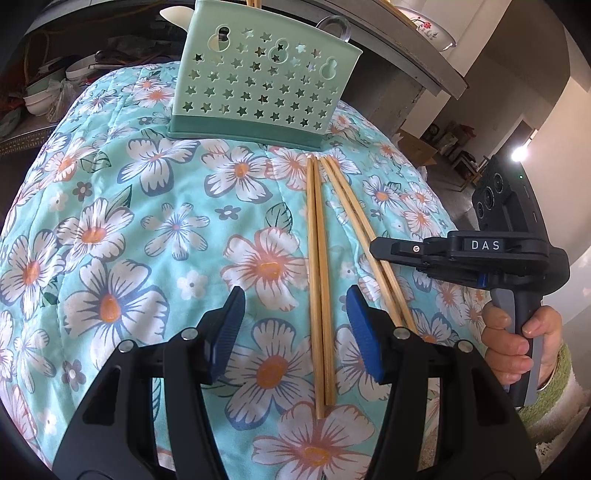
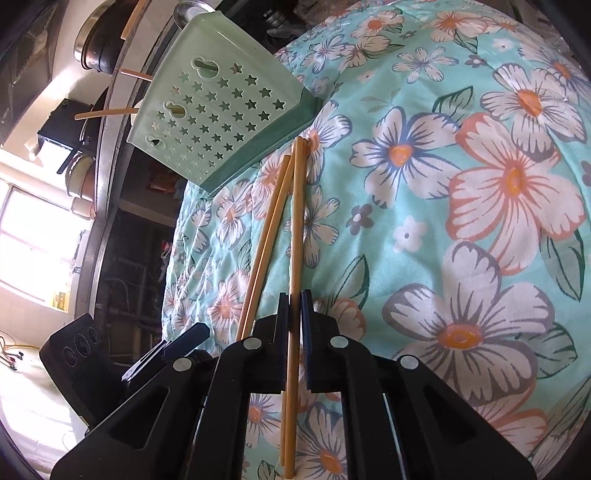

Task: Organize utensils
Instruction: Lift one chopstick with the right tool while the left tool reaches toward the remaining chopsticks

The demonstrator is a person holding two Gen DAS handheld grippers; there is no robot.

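A green utensil holder point(image 1: 258, 81) with star holes stands on the floral cloth point(image 1: 147, 221); it also shows in the right wrist view point(image 2: 218, 110) with chopsticks sticking out of its top. Two pairs of wooden chopsticks lie in front of it: one pair point(image 1: 319, 280) between my left gripper's fingers, another pair point(image 1: 365, 236) to the right. My left gripper point(image 1: 295, 325) is open above the first pair. My right gripper point(image 2: 294, 325) is shut on a chopstick pair point(image 2: 295, 229) lying on the cloth; it also shows in the left wrist view point(image 1: 376, 249).
A grey counter edge point(image 1: 406, 48) runs behind the holder, with a white flowered dish point(image 1: 424, 26) on it. Bowls and clutter point(image 1: 44, 92) sit on a shelf at the far left. A dark pan point(image 2: 99, 40) sits on the counter in the right wrist view.
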